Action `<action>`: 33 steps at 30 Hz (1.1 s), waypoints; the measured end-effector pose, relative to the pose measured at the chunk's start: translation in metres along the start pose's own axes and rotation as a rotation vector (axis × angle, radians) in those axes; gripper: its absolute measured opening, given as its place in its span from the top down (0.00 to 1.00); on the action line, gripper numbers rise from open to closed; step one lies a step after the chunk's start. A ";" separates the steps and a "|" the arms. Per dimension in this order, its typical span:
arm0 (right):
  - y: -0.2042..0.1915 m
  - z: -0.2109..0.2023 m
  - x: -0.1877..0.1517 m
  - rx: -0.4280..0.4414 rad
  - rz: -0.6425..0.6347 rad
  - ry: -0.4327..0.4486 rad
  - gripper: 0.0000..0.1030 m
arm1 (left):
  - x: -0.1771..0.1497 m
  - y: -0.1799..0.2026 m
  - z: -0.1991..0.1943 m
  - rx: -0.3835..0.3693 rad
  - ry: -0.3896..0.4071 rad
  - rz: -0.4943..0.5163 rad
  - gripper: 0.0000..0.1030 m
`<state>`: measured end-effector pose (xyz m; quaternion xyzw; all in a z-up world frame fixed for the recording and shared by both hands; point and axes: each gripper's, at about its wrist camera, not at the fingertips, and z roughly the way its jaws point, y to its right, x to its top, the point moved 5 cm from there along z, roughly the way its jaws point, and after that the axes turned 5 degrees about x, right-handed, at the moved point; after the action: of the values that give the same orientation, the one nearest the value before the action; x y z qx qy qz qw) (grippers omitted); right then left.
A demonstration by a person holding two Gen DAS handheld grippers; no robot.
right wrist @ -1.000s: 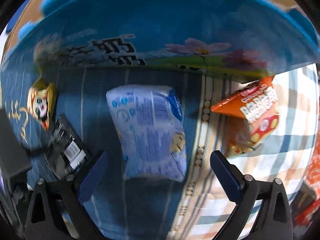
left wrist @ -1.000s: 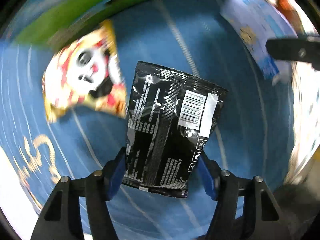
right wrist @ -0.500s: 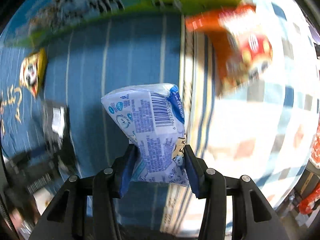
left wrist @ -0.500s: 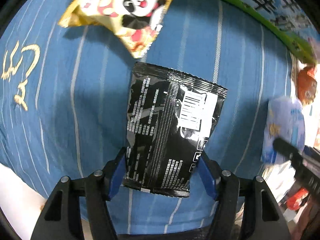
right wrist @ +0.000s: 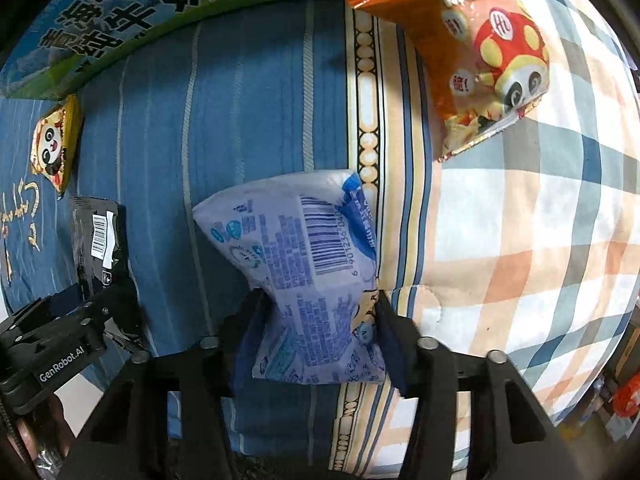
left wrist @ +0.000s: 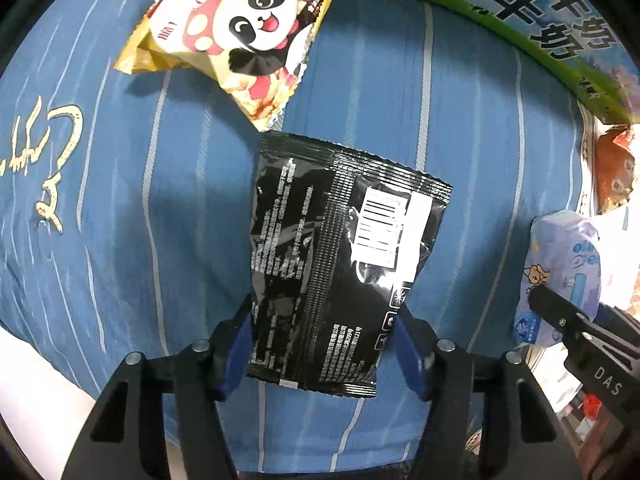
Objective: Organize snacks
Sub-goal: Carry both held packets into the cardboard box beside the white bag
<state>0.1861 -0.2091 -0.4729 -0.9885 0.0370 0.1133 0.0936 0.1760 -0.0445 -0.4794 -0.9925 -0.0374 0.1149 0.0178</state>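
Note:
My left gripper (left wrist: pixel 324 344) is shut on a black snack pouch (left wrist: pixel 336 256), barcode side up, held over blue striped fabric (left wrist: pixel 120 200). My right gripper (right wrist: pixel 320 332) is shut on a pale blue-and-white snack bag (right wrist: pixel 296 256), pinching its waist. That bag (left wrist: pixel 560 272) and the right gripper's finger show at the right of the left wrist view. The black pouch (right wrist: pixel 100 240) and the left gripper appear at the left of the right wrist view. A yellow panda snack bag (left wrist: pixel 236 36) lies just beyond the black pouch.
A blue-and-green carton (right wrist: pixel 120 16) with printed characters stands along the far side. An orange mushroom-print snack bag (right wrist: pixel 476 48) lies on checked cloth (right wrist: pixel 540 240) at the right. More packets sit at the lower right edge (right wrist: pixel 624 396).
The right gripper has shut on the pale blue bag and lifted it. The left gripper kept hold of the black pouch and swung toward the panda bag.

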 end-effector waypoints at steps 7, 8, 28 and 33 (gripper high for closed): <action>-0.019 -0.006 -0.021 -0.009 -0.022 0.038 0.69 | -0.005 0.001 -0.024 -0.024 0.043 -0.043 0.43; -0.022 -0.012 -0.024 -0.001 -0.025 0.047 0.69 | -0.007 -0.003 -0.031 -0.028 0.051 -0.048 0.43; -0.035 -0.180 -0.047 0.095 -0.057 0.312 0.69 | -0.024 0.017 -0.190 -0.065 0.366 0.045 0.43; -0.032 -0.211 -0.051 0.109 -0.056 0.356 0.69 | -0.021 0.025 -0.222 -0.098 0.421 0.054 0.43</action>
<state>0.1853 -0.2158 -0.2535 -0.9870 0.0314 -0.0680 0.1420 0.2087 -0.0768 -0.2598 -0.9949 -0.0117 -0.0963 -0.0260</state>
